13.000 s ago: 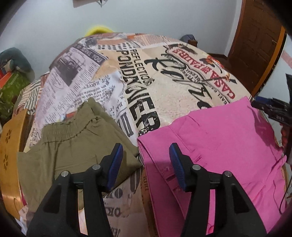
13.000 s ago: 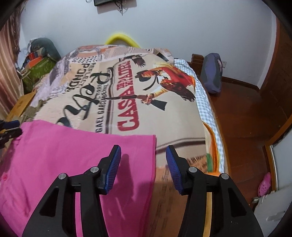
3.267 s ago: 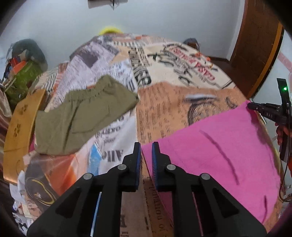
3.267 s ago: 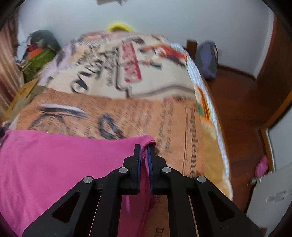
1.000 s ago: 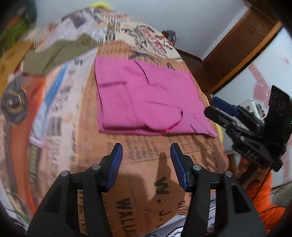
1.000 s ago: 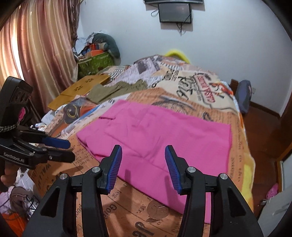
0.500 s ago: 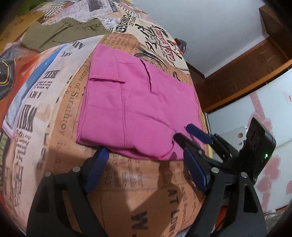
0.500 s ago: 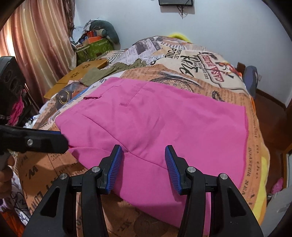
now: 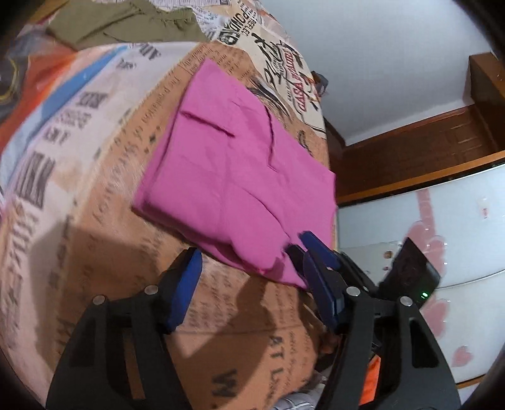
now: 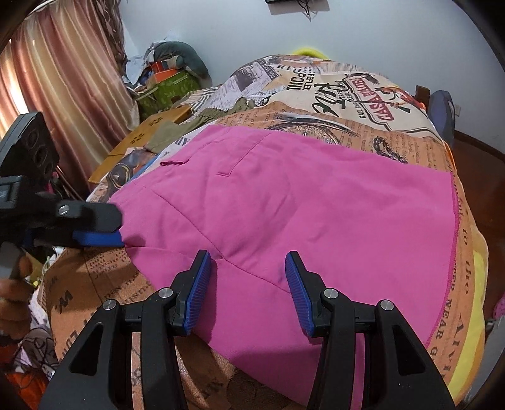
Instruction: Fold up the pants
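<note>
The pink pants (image 9: 233, 176) lie folded flat on the printed bedspread (image 9: 94, 176); they fill the middle of the right wrist view (image 10: 300, 202). My left gripper (image 9: 249, 271) is open, its fingers straddling the near edge of the pants. It shows from the side in the right wrist view (image 10: 94, 235) at the pants' left corner. My right gripper (image 10: 247, 277) is open and hovers over the near crotch seam of the pants. Its fingers (image 9: 315, 249) show in the left wrist view at the pants' near right corner.
Olive green pants (image 9: 126, 22) lie at the far left of the bed. A cardboard sheet (image 10: 142, 142), a pile of clutter (image 10: 167, 79) and a curtain (image 10: 63, 79) stand left of the bed. A white cabinet (image 9: 442, 236) and wooden door frame (image 9: 410, 151) are on the right.
Both grippers have come closer to the near edge of the pink pants. Both stay open. The pants have not moved.
</note>
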A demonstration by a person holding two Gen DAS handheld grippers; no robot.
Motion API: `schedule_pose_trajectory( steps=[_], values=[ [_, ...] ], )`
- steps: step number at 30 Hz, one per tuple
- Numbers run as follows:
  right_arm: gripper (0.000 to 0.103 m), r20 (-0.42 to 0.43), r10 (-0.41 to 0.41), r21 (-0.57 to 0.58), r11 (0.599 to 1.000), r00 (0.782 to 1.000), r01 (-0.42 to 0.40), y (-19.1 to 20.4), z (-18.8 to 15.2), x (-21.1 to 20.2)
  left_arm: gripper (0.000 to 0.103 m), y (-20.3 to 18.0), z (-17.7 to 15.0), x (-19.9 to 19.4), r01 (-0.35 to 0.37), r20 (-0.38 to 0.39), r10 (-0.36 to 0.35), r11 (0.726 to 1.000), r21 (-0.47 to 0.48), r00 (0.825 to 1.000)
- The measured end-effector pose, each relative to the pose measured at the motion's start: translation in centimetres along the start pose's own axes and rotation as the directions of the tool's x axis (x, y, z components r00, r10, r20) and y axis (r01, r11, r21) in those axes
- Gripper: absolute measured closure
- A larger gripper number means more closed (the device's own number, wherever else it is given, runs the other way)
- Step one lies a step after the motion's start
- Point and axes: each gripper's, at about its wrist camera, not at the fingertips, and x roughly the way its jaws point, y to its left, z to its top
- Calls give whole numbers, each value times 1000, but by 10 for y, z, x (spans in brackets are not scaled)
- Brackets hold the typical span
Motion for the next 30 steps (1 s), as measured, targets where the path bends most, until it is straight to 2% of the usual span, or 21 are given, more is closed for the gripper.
schedule_pose_trajectory(
  steps=[7,9,12,15,17,22,27,28,30],
  values=[
    [58,-3,4,1,1000,1000,-4,-1,1,1,38,7,12,11,41,74,-34,995,-92,997],
    [58,-3,7,3,1000,1000,-7,-1,1,1,44,5,16,13,18,91,-10,996,-89,996],
    [58,-7,14,6,1000,1000,-14,-2,1,2,60,4,25,18,-47,116,56,995,-86,992],
    [58,-8,15,7,1000,1000,-15,-3,1,3,70,2,35,25,-78,103,88,992,-95,991],
    [58,-9,16,10,1000,1000,-16,-4,1,3,81,-4,40,29,-123,94,127,991,-52,987],
    [58,-16,-2,1,1000,1000,2,-1,2,1,91,-14,41,29,-174,104,168,984,46,980],
    [58,-29,40,-28,999,999,-40,15,6,3,92,-14,29,4,-247,185,224,962,112,957],
    [57,-31,52,-44,998,998,-53,23,8,5,93,-12,24,-6,-268,209,240,956,120,948],
    [57,-36,61,-72,995,998,-63,35,11,8,93,-8,16,-25,-337,276,292,932,135,916]
  ],
)
